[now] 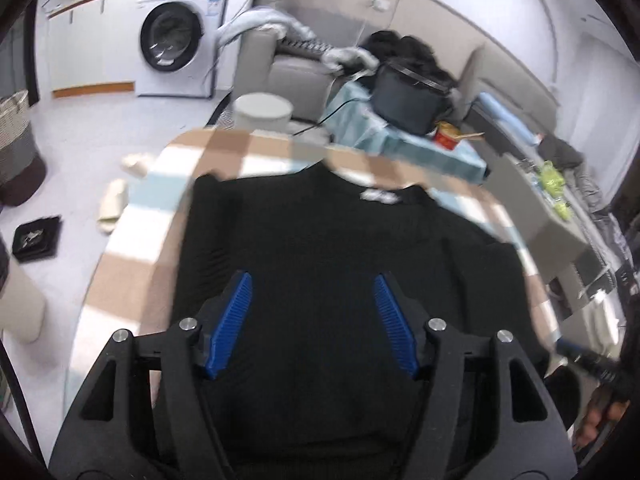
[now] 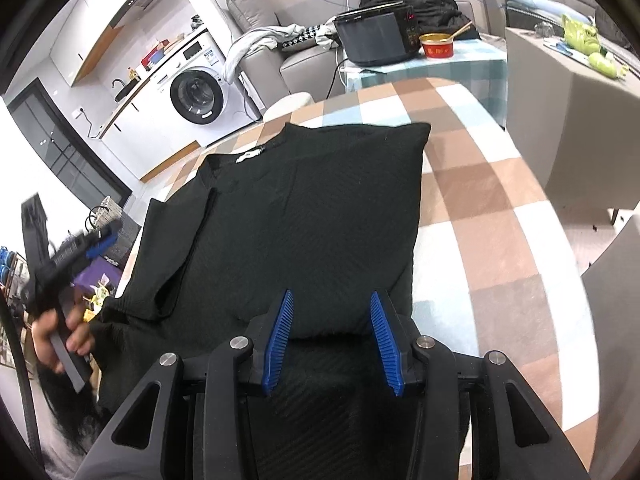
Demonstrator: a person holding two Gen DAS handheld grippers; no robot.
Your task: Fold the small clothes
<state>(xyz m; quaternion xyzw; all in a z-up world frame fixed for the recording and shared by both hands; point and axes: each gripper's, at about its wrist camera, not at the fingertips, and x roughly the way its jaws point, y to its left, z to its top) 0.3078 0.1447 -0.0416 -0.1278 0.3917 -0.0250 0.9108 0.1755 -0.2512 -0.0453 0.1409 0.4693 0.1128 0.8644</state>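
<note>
- Left gripper (image 1: 312, 292): its two blue pads (image 1: 232, 322) are spread wide, grasping nothing, over the near part of the garment.
- Right gripper (image 2: 331, 312): two blue pads (image 2: 279, 340), likewise parted and released, above the near right hem.
- One black sweater (image 2: 304, 216) lies flat on the checked tablecloth (image 2: 488, 208), collar with white label at the far end, one left sleeve folded inward.
- Far beyond: one washing machine (image 2: 198, 94), one red cup (image 2: 437, 45), one dark appliance (image 2: 374, 38).
</note>
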